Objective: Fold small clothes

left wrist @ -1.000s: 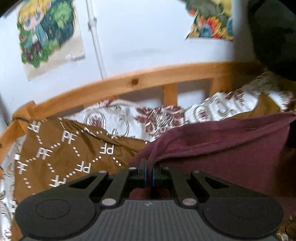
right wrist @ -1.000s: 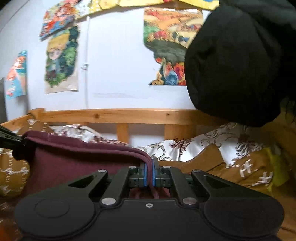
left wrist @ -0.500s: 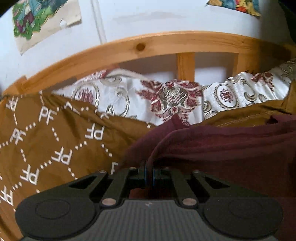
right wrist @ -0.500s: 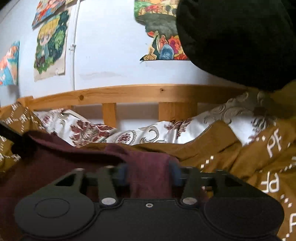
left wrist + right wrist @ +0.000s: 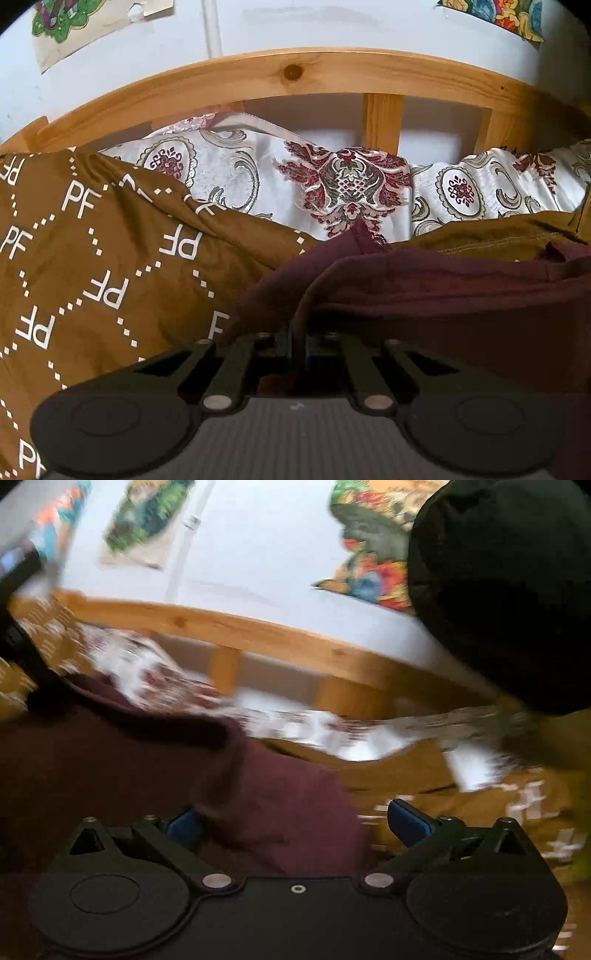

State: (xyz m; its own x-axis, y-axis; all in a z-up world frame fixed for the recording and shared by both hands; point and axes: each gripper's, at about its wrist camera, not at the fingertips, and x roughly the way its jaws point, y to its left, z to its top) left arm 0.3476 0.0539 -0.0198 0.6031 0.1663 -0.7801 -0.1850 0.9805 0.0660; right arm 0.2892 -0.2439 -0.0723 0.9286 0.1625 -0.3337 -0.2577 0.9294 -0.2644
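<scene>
Setting: pale wall with cartoon posters behind a pine bed rail with upright slats.
Bedding: brown cover printed with white "PF" letters and dotted diamonds, spread across the bed; white pillow cloth with dark red and grey floral medallions bunched along the rail behind it.
Task item: maroon garment, soft knit, lying on the brown cover in front of the floral cloth; reaches across both wrist views.
Left gripper: fingers pressed together, pinching a raised fold at the near left edge of the maroon garment; fabric rises from the pinch and runs off to the right.
Right gripper: spread wide, blue pads well apart; a lobe of the maroon garment lies between them; left pad partly hidden behind the cloth, right pad clear of it, over the brown cover.
Right view quality: heavily motion-blurred and tilted; fine detail of bedding unreadable.
Upper right, right view: large black rounded mass, close to the lens, covering part of a poster; cannot tell what it is.
Far left, right view: dark arm-like shape at the garment's far end, too blurred to identify.
</scene>
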